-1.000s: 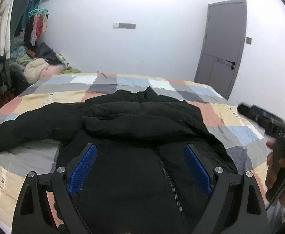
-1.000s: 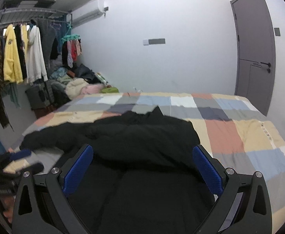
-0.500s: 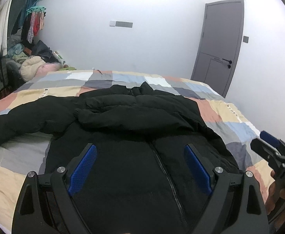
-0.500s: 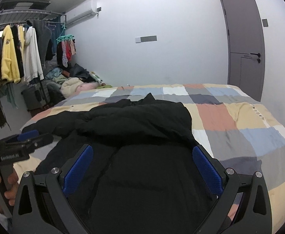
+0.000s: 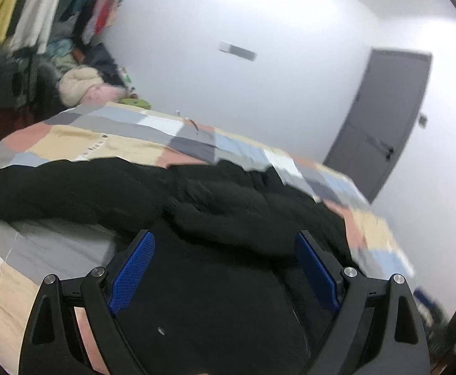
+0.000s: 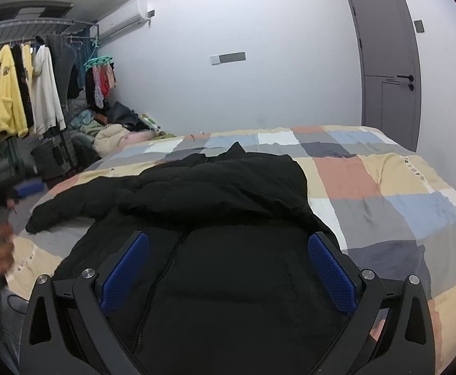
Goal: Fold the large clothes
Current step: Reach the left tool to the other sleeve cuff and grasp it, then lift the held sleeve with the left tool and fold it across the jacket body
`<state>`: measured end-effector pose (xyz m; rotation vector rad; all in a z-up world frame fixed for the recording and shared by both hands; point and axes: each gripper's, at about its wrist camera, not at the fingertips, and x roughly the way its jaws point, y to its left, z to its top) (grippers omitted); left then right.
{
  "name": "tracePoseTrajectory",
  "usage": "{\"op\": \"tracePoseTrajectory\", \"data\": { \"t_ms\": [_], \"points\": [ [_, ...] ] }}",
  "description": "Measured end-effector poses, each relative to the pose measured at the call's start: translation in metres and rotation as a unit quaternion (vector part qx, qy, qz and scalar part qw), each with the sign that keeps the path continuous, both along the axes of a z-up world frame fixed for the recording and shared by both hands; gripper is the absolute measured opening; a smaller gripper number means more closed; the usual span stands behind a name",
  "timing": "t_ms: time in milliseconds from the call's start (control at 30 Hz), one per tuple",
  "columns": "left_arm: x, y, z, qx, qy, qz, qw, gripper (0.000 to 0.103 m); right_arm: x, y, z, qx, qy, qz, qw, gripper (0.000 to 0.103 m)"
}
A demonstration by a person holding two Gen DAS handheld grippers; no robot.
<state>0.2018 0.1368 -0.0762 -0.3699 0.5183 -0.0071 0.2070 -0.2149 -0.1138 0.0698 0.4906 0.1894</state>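
Black and puffy, the jacket (image 6: 215, 218) lies front-up across the near half of the bed (image 6: 384, 187), zip running up the middle, its collar toward twelve o'clock and one sleeve (image 5: 56, 190) stretched out toward nine o'clock; the other sleeve appears already folded across the chest. The main change is in the left gripper (image 5: 225, 268): half a second ago its camera looked squarely down the zip, and now the view is tilted and smeared with motion, swung toward the nine o'clock side so that the outstretched sleeve fills more of it. I judge that to mean the left hand is heading for that sleeve, the next part to be folded in over the body. The right gripper (image 6: 228, 265) has moved little by comparison; it hovers over the lower front of the jacket, a touch closer to the cloth than before, with the checked cover showing at three o'clock. The jaws of both grippers are spread wide with nothing between the blue pads (image 6: 331, 278); neither has hold of the cloth. In the right camera the person's left hand (image 6: 0, 250) has slid down toward eight o'clock at the frame edge. The jacket itself lies as it did a second ago, so the fold has not advanced.
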Motion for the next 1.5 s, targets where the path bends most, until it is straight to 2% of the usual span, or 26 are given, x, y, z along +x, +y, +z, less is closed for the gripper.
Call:
{"op": "tracePoseTrajectory", "data": {
  "t_ms": [167, 267, 400, 500, 567, 633, 733, 867, 1000, 1067, 1233, 1400, 1500],
  "points": [
    [0.016, 0.076, 0.008, -0.011, 0.012, 0.054, 0.9984, 0.091, 0.002, 0.005, -0.003, -0.003, 0.006, 0.000, 1.000, 0.102],
    [0.021, 0.127, 0.002, -0.020, 0.021, 0.089, 0.9956, 0.091, 0.003, 0.007, -0.004, -0.004, 0.011, -0.004, 1.000, 0.103],
    [0.031, 0.179, -0.030, -0.043, 0.061, 0.098, 0.9923, 0.091, 0.008, 0.012, -0.004, -0.008, 0.015, -0.007, 1.000, 0.103],
    [0.037, 0.208, -0.068, -0.062, 0.090, 0.101, 0.9889, 0.091, 0.012, 0.019, -0.006, -0.014, 0.022, -0.006, 1.000, 0.102],
    [0.037, 0.229, -0.093, -0.093, 0.100, 0.108, 0.9847, 0.091, 0.016, 0.025, -0.008, -0.015, 0.028, -0.004, 0.999, 0.102],
    [0.035, 0.254, -0.118, -0.138, 0.106, 0.122, 0.9771, 0.091, 0.020, 0.031, -0.011, -0.019, 0.034, -0.002, 0.999, 0.102],
    [0.032, 0.287, -0.152, -0.208, 0.105, 0.141, 0.9621, 0.091, 0.024, 0.039, -0.014, -0.029, 0.037, -0.001, 0.999, 0.103],
    [0.035, 0.314, -0.182, -0.242, 0.107, 0.154, 0.9519, 0.091, 0.031, 0.047, -0.020, -0.042, 0.047, -0.004, 0.998, 0.103],
    [0.041, 0.336, -0.206, -0.281, 0.108, 0.173, 0.9379, 0.091, 0.043, 0.052, -0.027, -0.043, 0.056, -0.008, 0.997, 0.102],
    [0.043, 0.347, -0.210, -0.288, 0.100, 0.182, 0.9349, 0.091, 0.049, 0.055, -0.030, -0.047, 0.060, -0.008, 0.997, 0.103],
    [0.049, 0.370, -0.206, -0.264, 0.088, 0.221, 0.9346, 0.091, 0.059, 0.064, -0.036, -0.056, 0.067, -0.005, 0.996, 0.103],
    [0.049, 0.397, -0.209, -0.272, 0.081, 0.275, 0.9185, 0.091, 0.066, 0.069, -0.039, -0.059, 0.071, -0.003, 0.996, 0.102],
    [0.048, 0.412, -0.212, -0.290, 0.068, 0.296, 0.9073, 0.090, 0.069, 0.068, -0.040, -0.058, 0.073, -0.003, 0.996, 0.102]
  ]
}}
